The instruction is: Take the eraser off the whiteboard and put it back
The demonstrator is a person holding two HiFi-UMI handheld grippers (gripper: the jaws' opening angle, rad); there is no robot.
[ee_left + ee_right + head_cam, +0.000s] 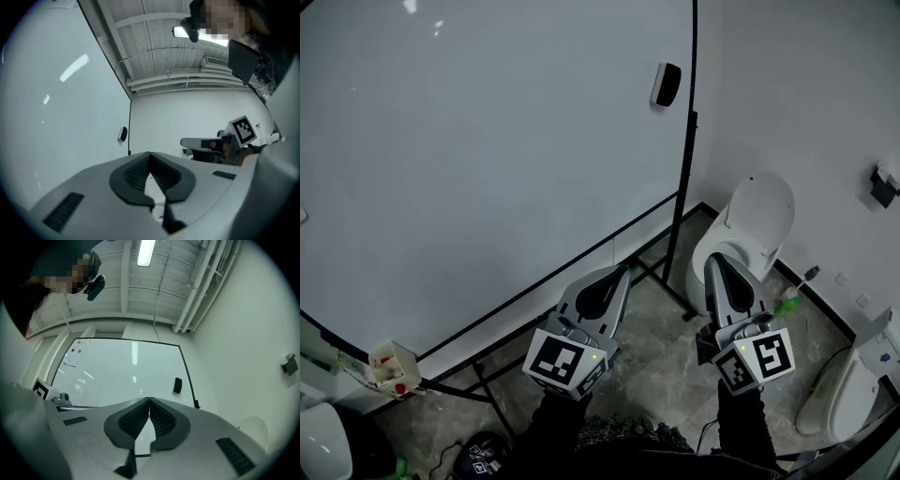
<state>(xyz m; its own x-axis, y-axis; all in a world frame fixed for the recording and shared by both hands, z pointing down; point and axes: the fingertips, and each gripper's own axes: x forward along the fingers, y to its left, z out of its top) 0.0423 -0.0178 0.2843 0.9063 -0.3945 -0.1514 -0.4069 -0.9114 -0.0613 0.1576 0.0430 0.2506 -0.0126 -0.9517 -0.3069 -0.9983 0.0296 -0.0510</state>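
Head view: the eraser [666,84] sits on the whiteboard [487,141] near its upper right edge, well apart from the left gripper [624,271] and right gripper [713,260] at lower centre.

Left gripper view: the fingers are pressed together on nothing, and the eraser [123,133] shows left of centre.

Right gripper view: the fingers are likewise closed and empty, and the eraser [177,385] shows just right of centre.

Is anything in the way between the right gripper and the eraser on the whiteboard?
Nothing visible. The eraser sits on the whiteboard near its right edge. The right gripper, shut and empty, is lower down in front of the board with only open air between. The left gripper is beside it, off that path.
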